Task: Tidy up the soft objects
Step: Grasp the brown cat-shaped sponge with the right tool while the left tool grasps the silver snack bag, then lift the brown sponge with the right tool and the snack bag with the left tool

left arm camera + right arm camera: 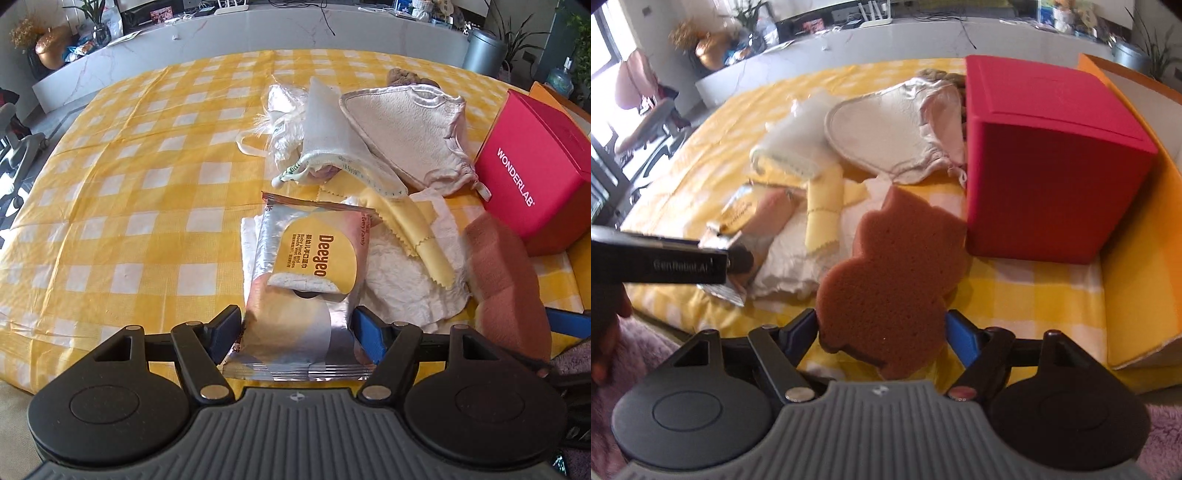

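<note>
Pinching the brown sponge between its fingers, the right gripper holds it just left of the red box. The left gripper clamps the wipes pack (farther left of the box).

Both wrist views steep, close over table; shared: red box.
</note>
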The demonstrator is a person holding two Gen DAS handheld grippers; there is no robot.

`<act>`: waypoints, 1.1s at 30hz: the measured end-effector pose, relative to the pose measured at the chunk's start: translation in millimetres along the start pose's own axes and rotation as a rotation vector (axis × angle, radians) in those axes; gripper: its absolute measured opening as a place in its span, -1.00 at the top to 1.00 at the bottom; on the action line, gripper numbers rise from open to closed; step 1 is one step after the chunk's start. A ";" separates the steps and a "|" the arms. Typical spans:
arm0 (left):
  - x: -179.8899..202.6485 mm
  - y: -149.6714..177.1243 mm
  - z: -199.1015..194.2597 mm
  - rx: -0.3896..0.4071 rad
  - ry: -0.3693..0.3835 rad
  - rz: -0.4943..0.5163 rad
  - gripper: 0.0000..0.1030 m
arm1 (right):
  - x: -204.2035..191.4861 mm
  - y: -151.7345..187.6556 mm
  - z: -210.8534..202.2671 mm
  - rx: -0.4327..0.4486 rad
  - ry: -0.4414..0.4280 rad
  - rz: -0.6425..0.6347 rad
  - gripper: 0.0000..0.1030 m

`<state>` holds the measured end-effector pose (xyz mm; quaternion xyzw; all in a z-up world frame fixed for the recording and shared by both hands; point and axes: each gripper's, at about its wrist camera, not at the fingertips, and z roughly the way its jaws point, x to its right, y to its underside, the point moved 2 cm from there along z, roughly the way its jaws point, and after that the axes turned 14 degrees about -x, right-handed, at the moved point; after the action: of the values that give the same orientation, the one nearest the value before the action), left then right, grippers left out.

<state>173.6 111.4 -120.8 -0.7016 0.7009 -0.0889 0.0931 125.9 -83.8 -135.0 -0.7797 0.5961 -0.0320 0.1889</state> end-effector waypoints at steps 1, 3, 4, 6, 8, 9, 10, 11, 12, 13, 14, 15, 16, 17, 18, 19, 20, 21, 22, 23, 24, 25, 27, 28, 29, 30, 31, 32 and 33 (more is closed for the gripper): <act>-0.2 0.0 -0.3 0.002 0.004 -0.002 -0.52 | -1.0 0.7 2.2 0.000 0.011 -0.011 -0.55; 0.7 0.5 -1.0 0.008 0.011 0.003 -0.43 | -2.9 3.2 2.7 0.012 0.010 -0.020 -0.70; 1.7 1.0 -1.3 0.012 0.010 0.010 -0.39 | -2.8 3.3 2.6 0.025 0.004 -0.015 -0.77; 3.6 1.6 -1.8 0.020 0.008 0.020 -0.30 | -3.8 2.0 3.1 0.042 -0.009 -0.003 -0.79; 3.3 2.8 -3.5 0.029 0.014 0.021 -0.22 | -3.4 -1.2 4.6 0.051 0.003 0.013 -0.79; 2.3 3.5 -4.8 0.034 0.020 0.017 -0.17 | -2.7 -2.0 5.6 0.058 0.010 0.022 -0.79; 0.8 4.4 -6.6 0.041 0.027 0.009 -0.14 | -2.6 -0.7 5.3 0.065 0.015 0.029 -0.79; -1.0 5.3 -8.7 0.048 0.031 -0.002 -0.09 | -1.8 -1.4 6.3 0.071 0.019 0.035 -0.79; -2.8 6.4 -11.0 0.055 0.034 -0.016 -0.05 | -0.9 -1.9 6.6 0.077 0.019 0.039 -0.78; -4.8 7.8 -13.6 0.066 0.037 -0.031 -0.04 | -1.4 1.6 3.8 0.081 0.014 0.043 -0.76; -6.6 9.2 -16.3 0.079 0.040 -0.046 -0.03 | -1.3 1.2 3.5 0.084 0.010 0.046 -0.75; -8.5 10.9 -19.4 0.089 0.048 -0.061 -0.02 | -1.8 1.0 3.3 0.086 0.008 0.045 -0.72; -10.7 12.8 -22.7 0.099 0.060 -0.078 -0.01 | -3.4 0.6 3.4 0.086 0.009 0.041 -0.71; -12.6 15.2 -26.2 0.112 0.073 -0.095 -0.01 | -4.1 0.6 4.0 0.087 0.010 0.037 -0.70; -14.1 17.7 -30.0 0.125 0.084 -0.110 0.00 | -5.5 0.5 4.4 0.088 0.011 0.029 -0.67; -15.3 20.1 -33.8 0.138 0.092 -0.123 0.00 | -6.7 0.7 4.9 0.087 0.015 0.020 -0.51; -16.1 22.6 -37.2 0.150 0.097 -0.134 0.01 | -7.8 0.4 6.5 0.082 0.013 0.009 -0.45; -16.3 24.6 -39.9 0.158 0.100 -0.142 0.02 | -8.7 0.7 7.8 0.075 0.008 0.002 -0.41; -15.6 26.1 -41.4 0.160 0.099 -0.143 0.02 | -9.2 1.6 8.0 0.078 0.014 -0.001 -0.38; -14.9 27.7 -41.6 0.156 0.099 -0.142 0.04 | -10.0 2.2 7.9 0.081 0.020 -0.008 -0.36; -13.9 29.1 -41.8 0.155 0.099 -0.142 0.05 | -10.4 2.5 7.7 0.083 0.025 -0.015 -0.32; -12.8 30.5 -42.7 0.158 0.099 -0.139 0.06 | -10.5 2.9 6.8 0.087 0.026 -0.018 -0.28; -11.9 34.6 -47.5 0.183 0.108 -0.136 0.07 | -10.4 4.5 3.9 0.094 0.026 -0.023 -0.23; -11.4 37.9 -51.5 0.202 0.116 -0.133 0.08 | -10.9 6.2 1.1 0.100 0.024 -0.025 -0.22; -10.6 40.5 -55.4 0.220 0.121 -0.129 0.08 | -11.4 7.7 -2.6 0.109 0.018 -0.029 -0.22; -9.6 43.2 -58.9 0.234 0.122 -0.124 0.08 | -12.4 9.6 -6.5 0.120 0.015 -0.035 -0.22; -8.2 45.9 -61.9 0.245 0.119 -0.119 0.10 | -13.8 11.4 -10.7 0.132 0.016 -0.044 -0.22; -6.7 48.6 -64.3 0.251 0.117 -0.115 0.10 | -15.3 12.9 -14.4 0.143 0.020 -0.052 -0.22; -5.3 51.4 -66.2 0.252 0.116 -0.113 0.10 | -16.4 14.3 -17.8 0.154 0.023 -0.058 -0.22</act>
<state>107.0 116.3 -69.9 -0.7163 0.6478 -0.2216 0.1346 103.2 -75.9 -120.5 -0.7795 0.5711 -0.0920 0.2403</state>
